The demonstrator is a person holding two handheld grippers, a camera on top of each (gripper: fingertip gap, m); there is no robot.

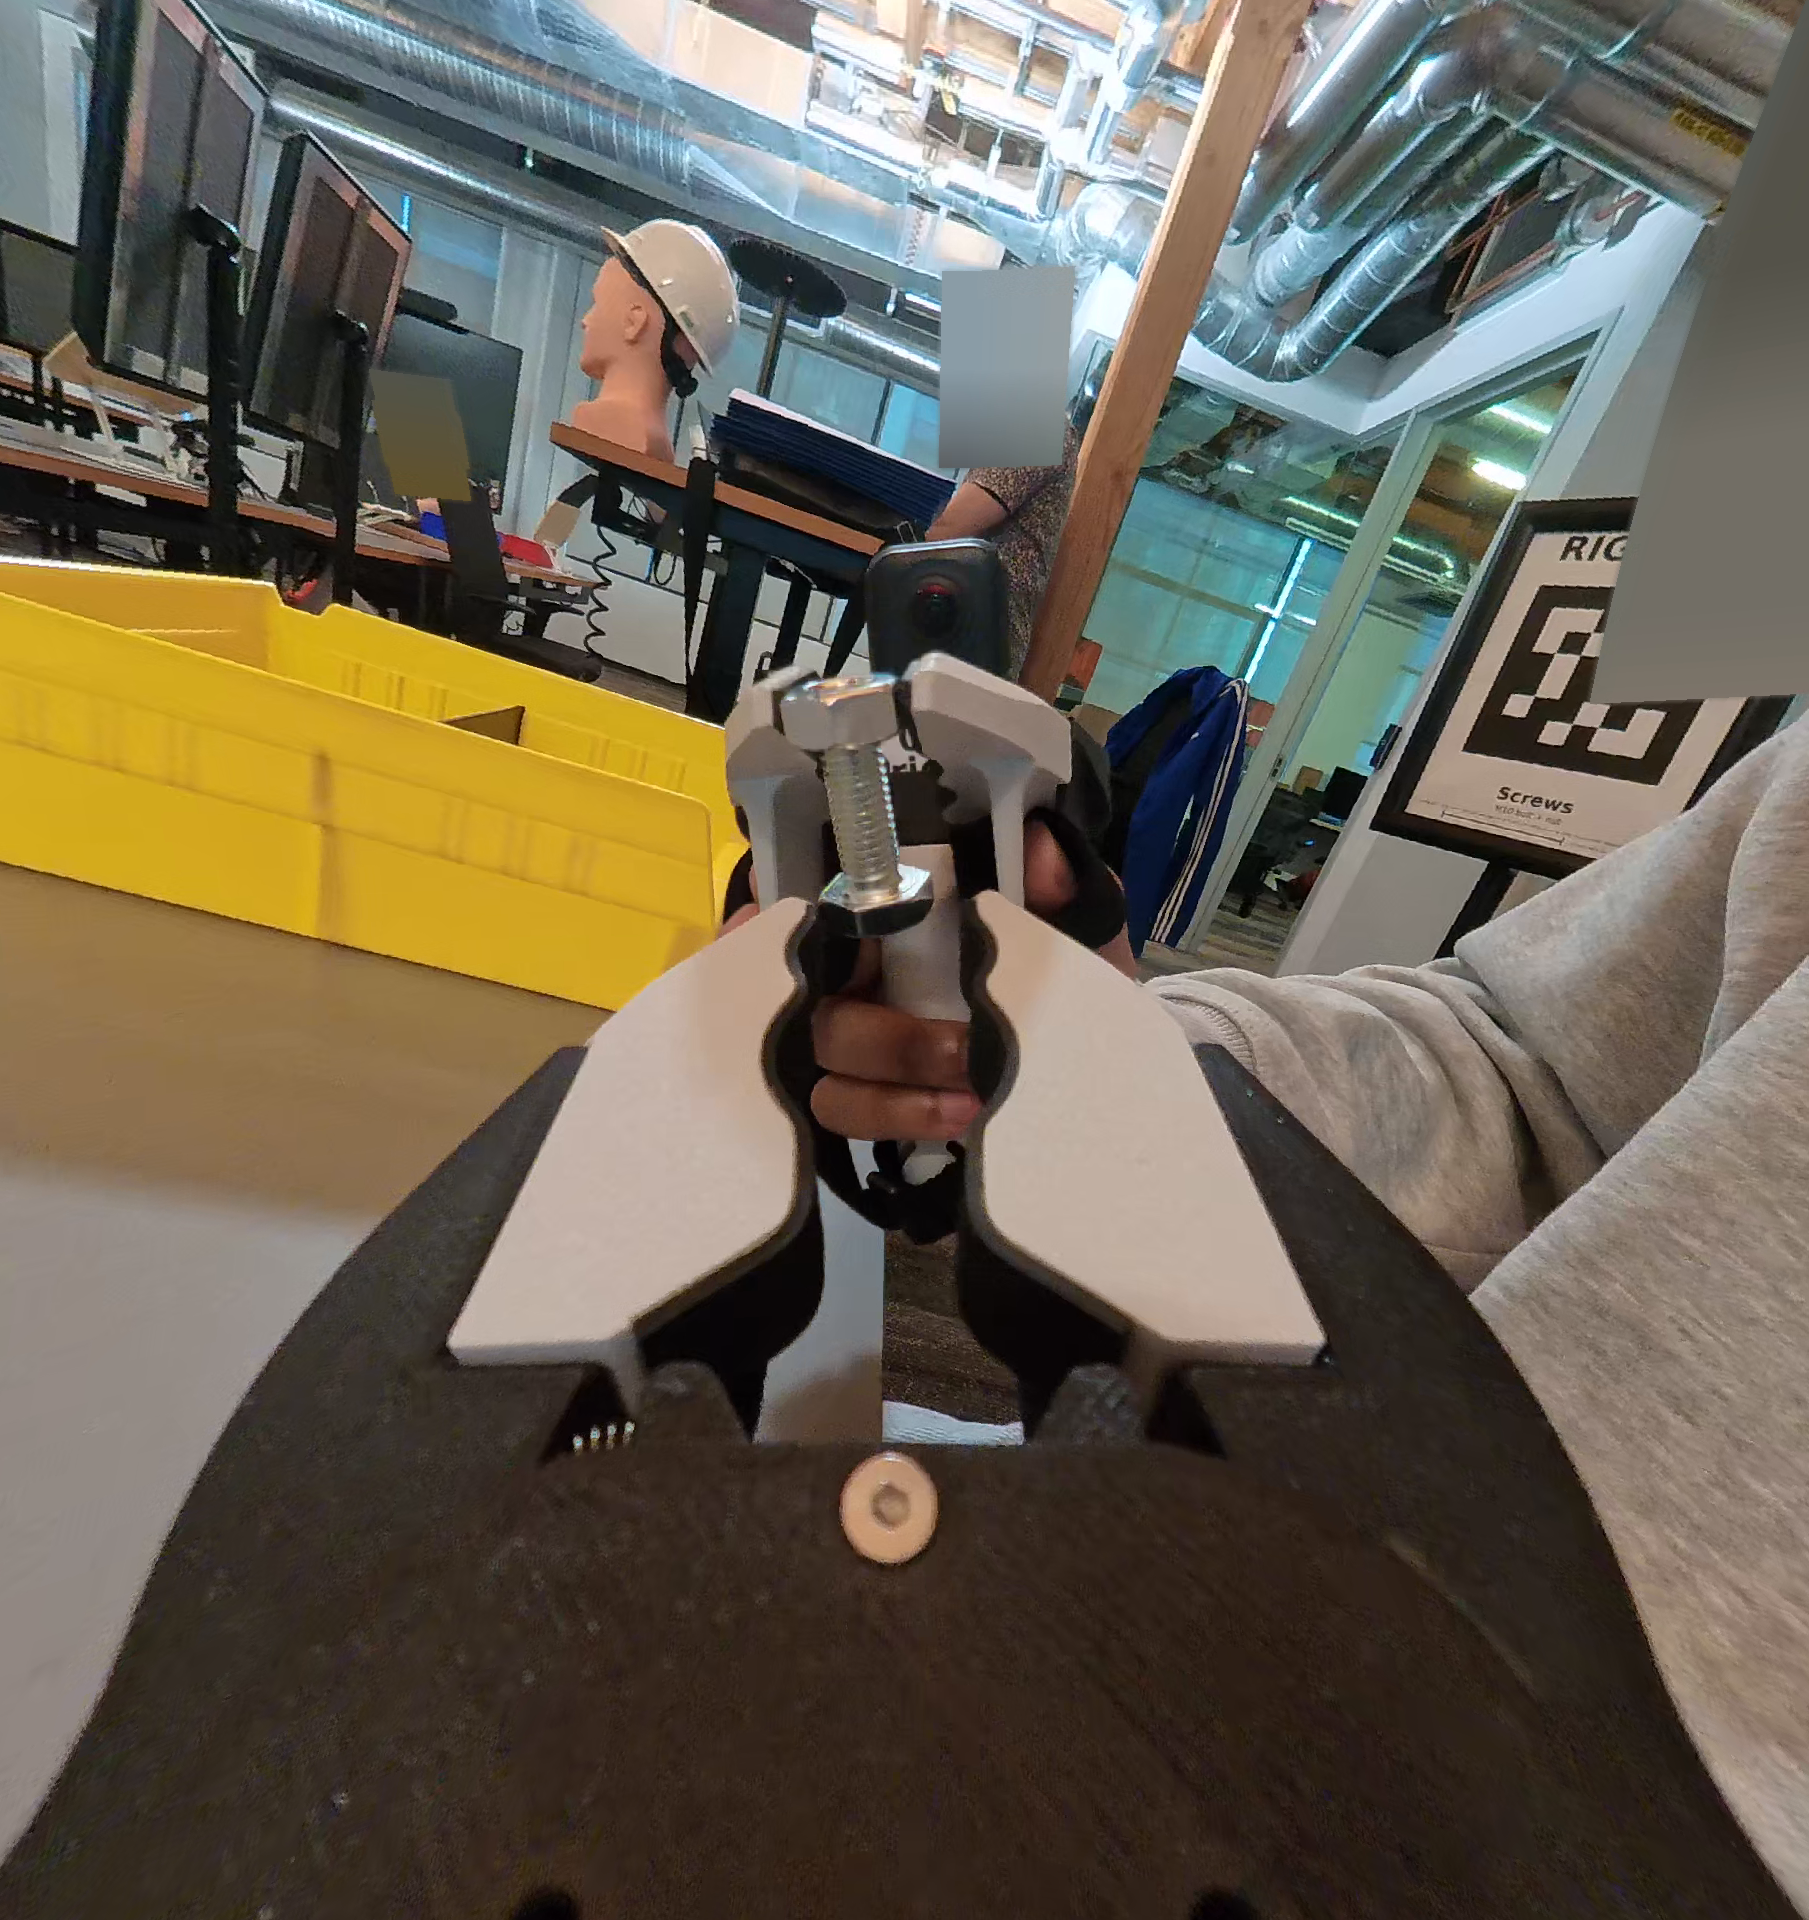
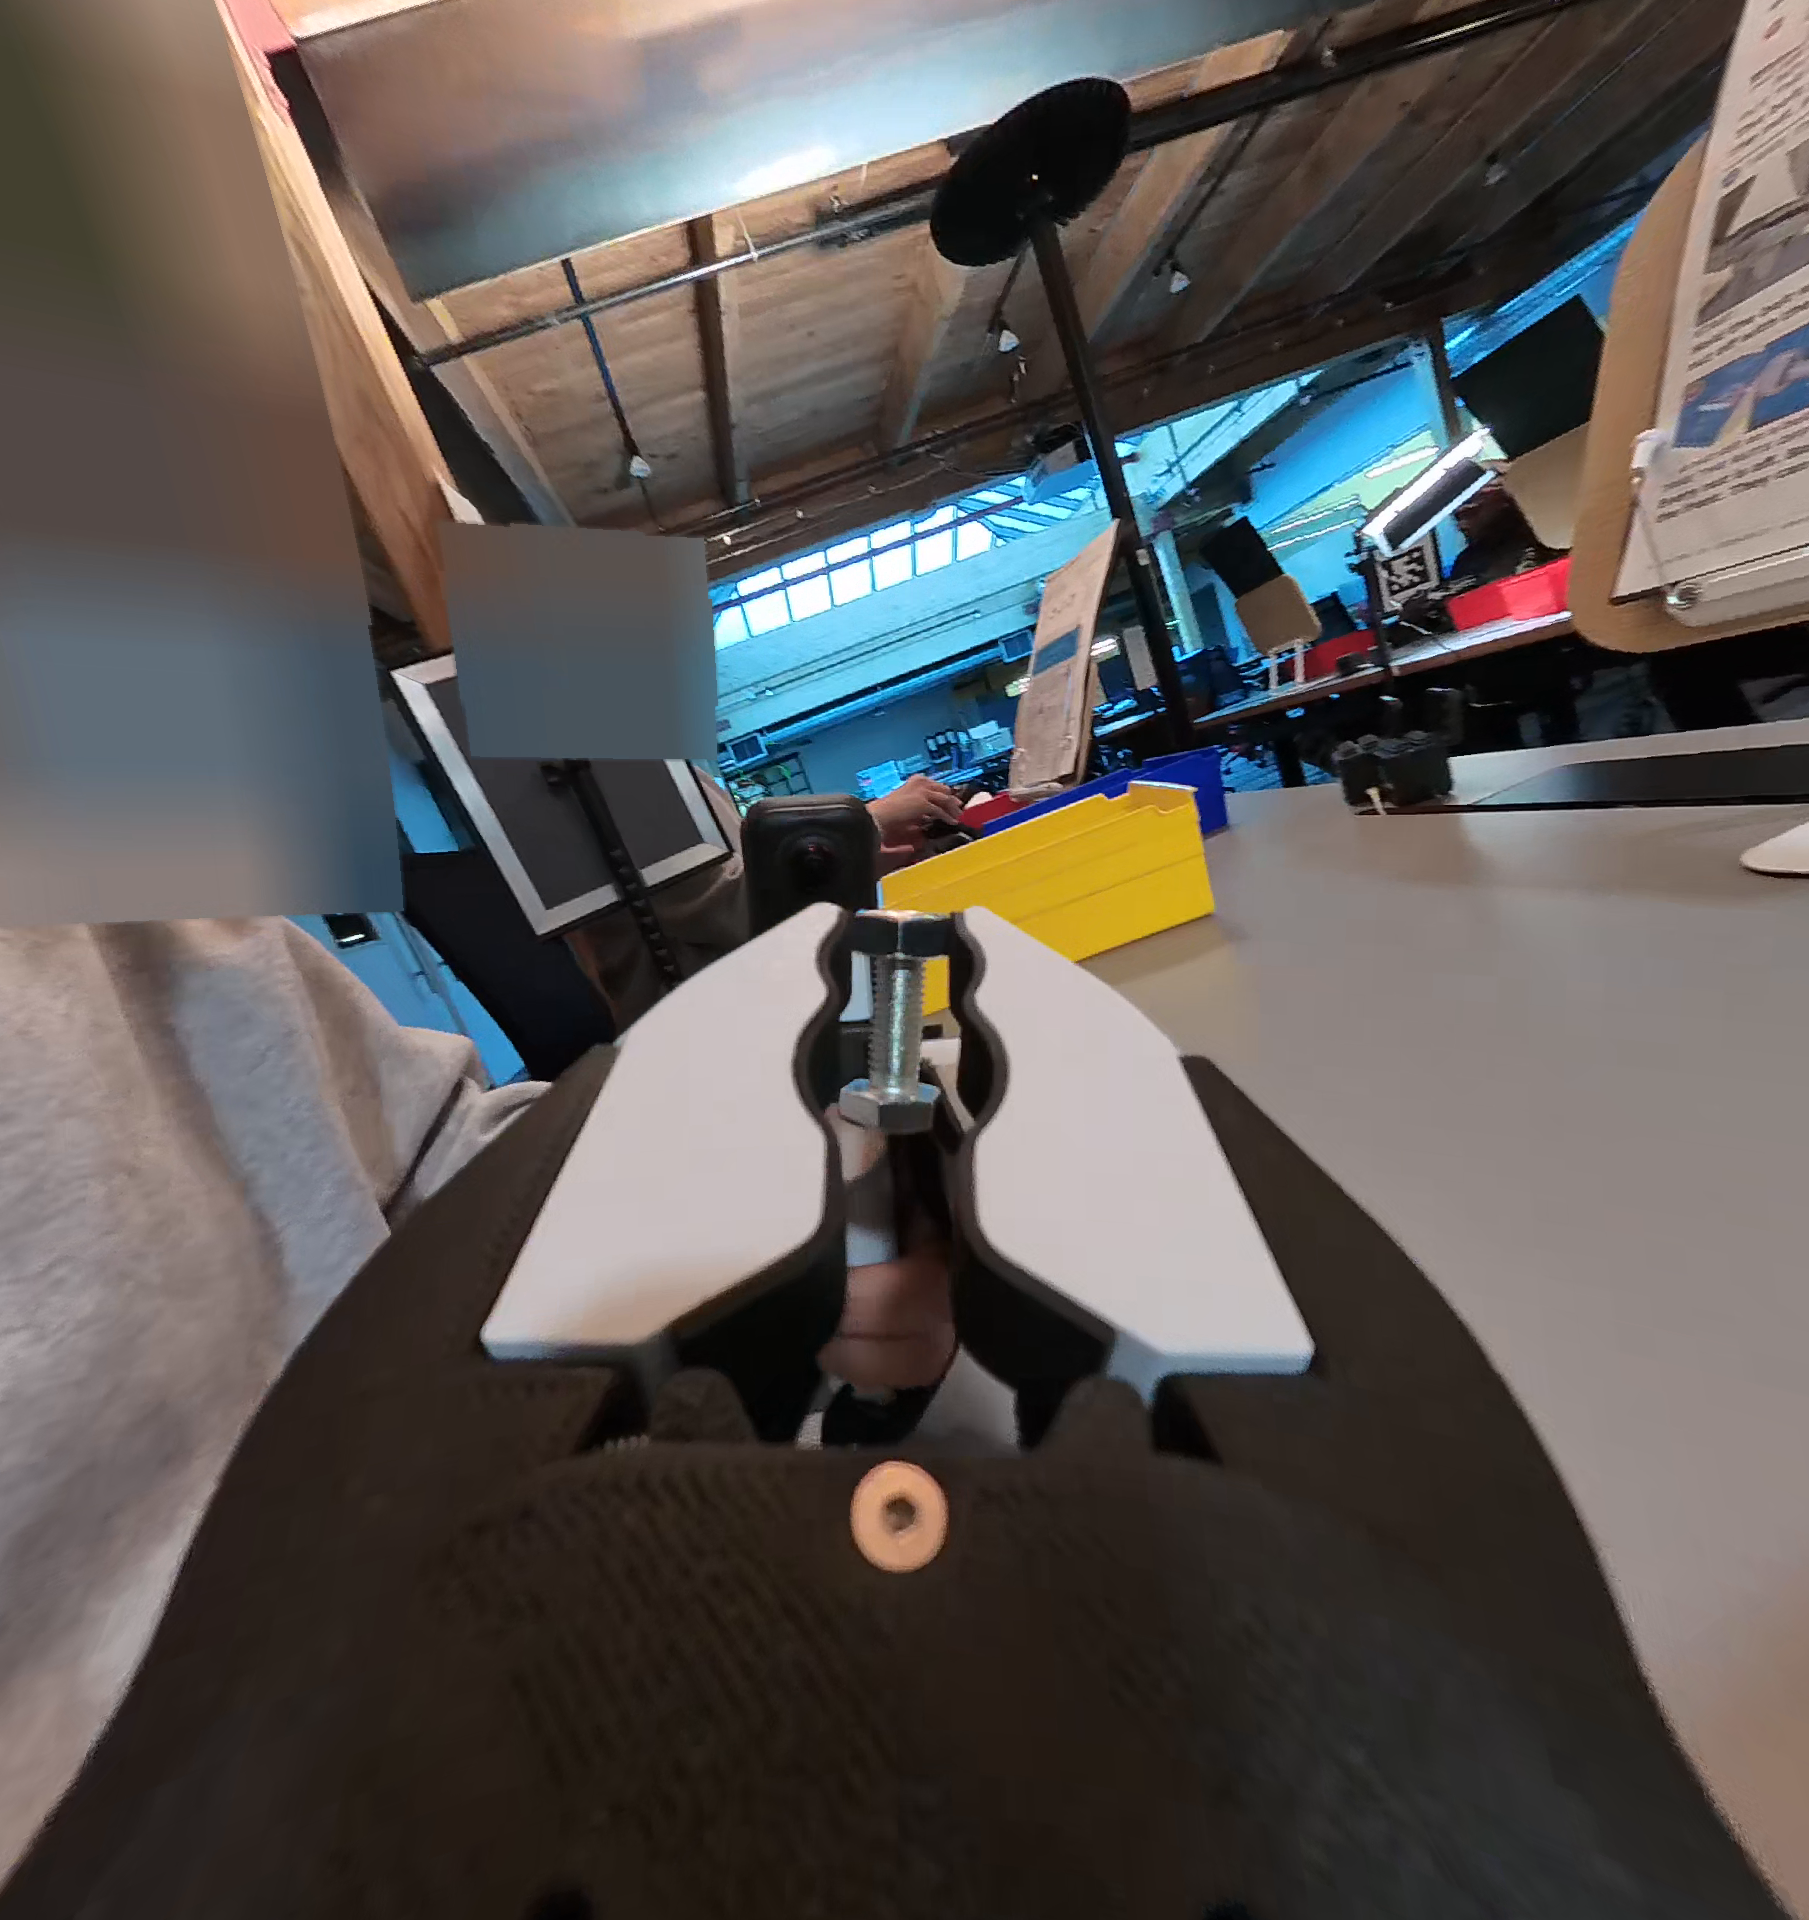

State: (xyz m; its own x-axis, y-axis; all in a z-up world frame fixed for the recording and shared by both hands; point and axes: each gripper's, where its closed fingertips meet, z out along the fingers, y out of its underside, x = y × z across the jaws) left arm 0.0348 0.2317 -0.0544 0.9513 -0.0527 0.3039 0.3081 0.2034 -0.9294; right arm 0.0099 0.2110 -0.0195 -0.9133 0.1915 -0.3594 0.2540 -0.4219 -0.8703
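Apparently bolt point(image 2: 902, 997) between R gripper point(image 2: 901, 928) tips.

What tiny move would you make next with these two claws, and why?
Probably close the left claw gently onto the nut. The nut sits at the lower end of the bolt, between that claw's tips, but a firm grip isn't clear. The right claw clamps the bolt's head, so it should hold steady.

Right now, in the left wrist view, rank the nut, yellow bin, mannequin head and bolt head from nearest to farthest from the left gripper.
1. nut, between the fingers of the left gripper.
2. bolt head, just above.
3. yellow bin, off to the left.
4. mannequin head, far behind, upper left.
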